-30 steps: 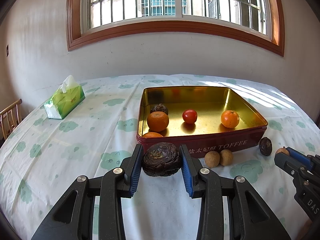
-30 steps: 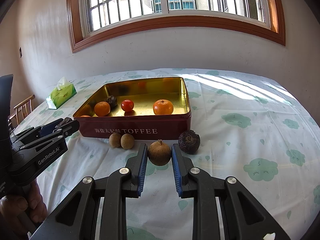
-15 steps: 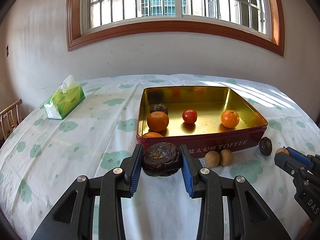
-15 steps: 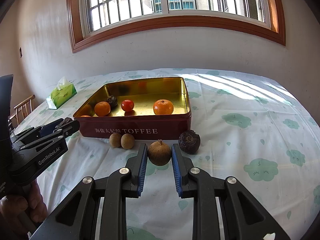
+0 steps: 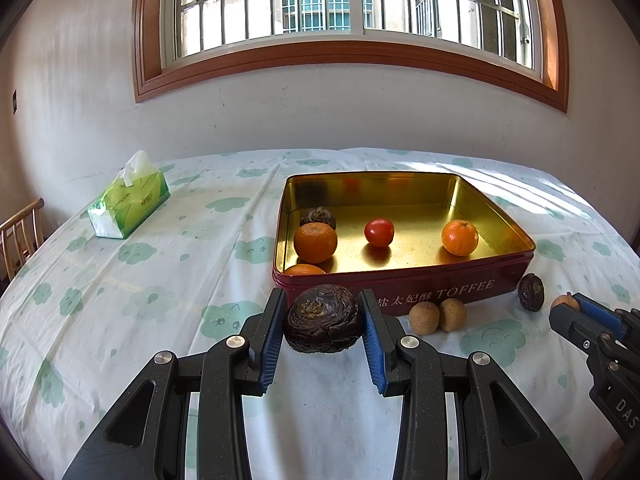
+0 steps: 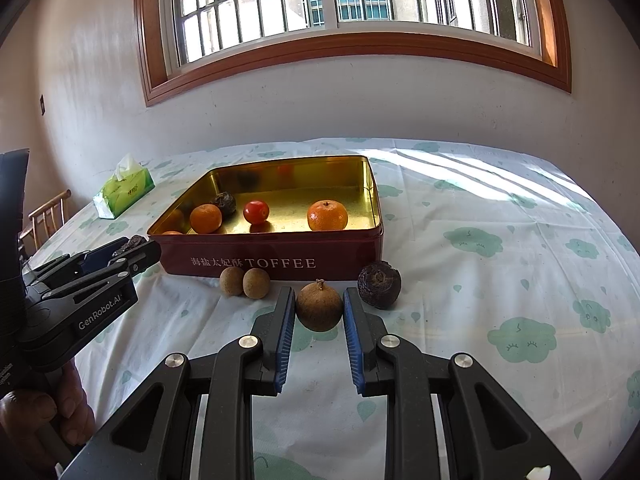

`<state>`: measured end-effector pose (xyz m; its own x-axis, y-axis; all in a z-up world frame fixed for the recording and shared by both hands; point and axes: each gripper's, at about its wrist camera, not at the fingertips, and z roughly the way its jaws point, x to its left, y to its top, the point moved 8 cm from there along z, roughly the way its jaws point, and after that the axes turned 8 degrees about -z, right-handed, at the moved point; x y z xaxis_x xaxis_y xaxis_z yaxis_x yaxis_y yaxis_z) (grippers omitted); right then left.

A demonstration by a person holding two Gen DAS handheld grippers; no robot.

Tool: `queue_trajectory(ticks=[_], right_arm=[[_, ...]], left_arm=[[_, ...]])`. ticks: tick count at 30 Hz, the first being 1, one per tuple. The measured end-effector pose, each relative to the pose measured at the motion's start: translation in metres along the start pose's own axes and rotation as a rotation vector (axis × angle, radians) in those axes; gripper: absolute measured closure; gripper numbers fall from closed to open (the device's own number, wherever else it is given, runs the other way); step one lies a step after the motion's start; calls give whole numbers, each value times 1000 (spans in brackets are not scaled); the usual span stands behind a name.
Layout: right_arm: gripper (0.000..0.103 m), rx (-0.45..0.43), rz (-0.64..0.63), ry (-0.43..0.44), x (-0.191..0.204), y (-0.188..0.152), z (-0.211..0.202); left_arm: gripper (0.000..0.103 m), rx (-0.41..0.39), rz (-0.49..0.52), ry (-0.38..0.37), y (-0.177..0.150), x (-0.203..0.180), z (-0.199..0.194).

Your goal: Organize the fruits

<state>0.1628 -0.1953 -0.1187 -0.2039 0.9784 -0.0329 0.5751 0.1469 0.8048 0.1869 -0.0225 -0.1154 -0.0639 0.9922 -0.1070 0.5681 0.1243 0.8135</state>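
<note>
A red toffee tin (image 5: 440,288) (image 6: 280,264) with a gold inside holds several oranges (image 5: 315,242), a tomato (image 5: 379,232) and a dark wrinkled fruit (image 5: 319,216). My left gripper (image 5: 323,320) is shut on a large dark wrinkled fruit (image 5: 323,318) just in front of the tin's near left corner. My right gripper (image 6: 319,308) is shut on a brown round fruit (image 6: 319,307) in front of the tin. Two small brown fruits (image 6: 245,282) and another dark fruit (image 6: 379,285) lie on the cloth by the tin.
A green tissue box (image 5: 128,204) lies at the far left of the cloud-patterned tablecloth (image 6: 500,240). A wooden chair (image 5: 20,236) stands off the table's left edge. A wall with a window is behind the table.
</note>
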Motion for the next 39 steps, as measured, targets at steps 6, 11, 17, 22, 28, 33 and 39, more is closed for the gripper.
queue_trajectory(ticks=[6, 11, 17, 22, 28, 33, 39], right_arm=[[81, 1, 6, 2, 1, 1, 0], [81, 2, 10, 7, 3, 2, -1], [81, 11, 11, 36, 6, -1, 2], [81, 16, 9, 48, 8, -1, 4], [81, 7, 1, 66, 13, 7, 5], [81, -12, -10, 77, 18, 18, 3], [81, -27, -18, 85, 20, 28, 5]], left_arm=[[65, -1, 1, 0, 0, -1, 0], [65, -2, 4, -1, 0, -1, -1], [65, 4, 2, -7, 1, -1, -1], [65, 17, -1, -15, 0, -2, 1], [65, -10, 29, -11, 6, -4, 0], [65, -19, 18, -18, 15, -3, 0], [65, -42, 18, -22, 31, -2, 1]])
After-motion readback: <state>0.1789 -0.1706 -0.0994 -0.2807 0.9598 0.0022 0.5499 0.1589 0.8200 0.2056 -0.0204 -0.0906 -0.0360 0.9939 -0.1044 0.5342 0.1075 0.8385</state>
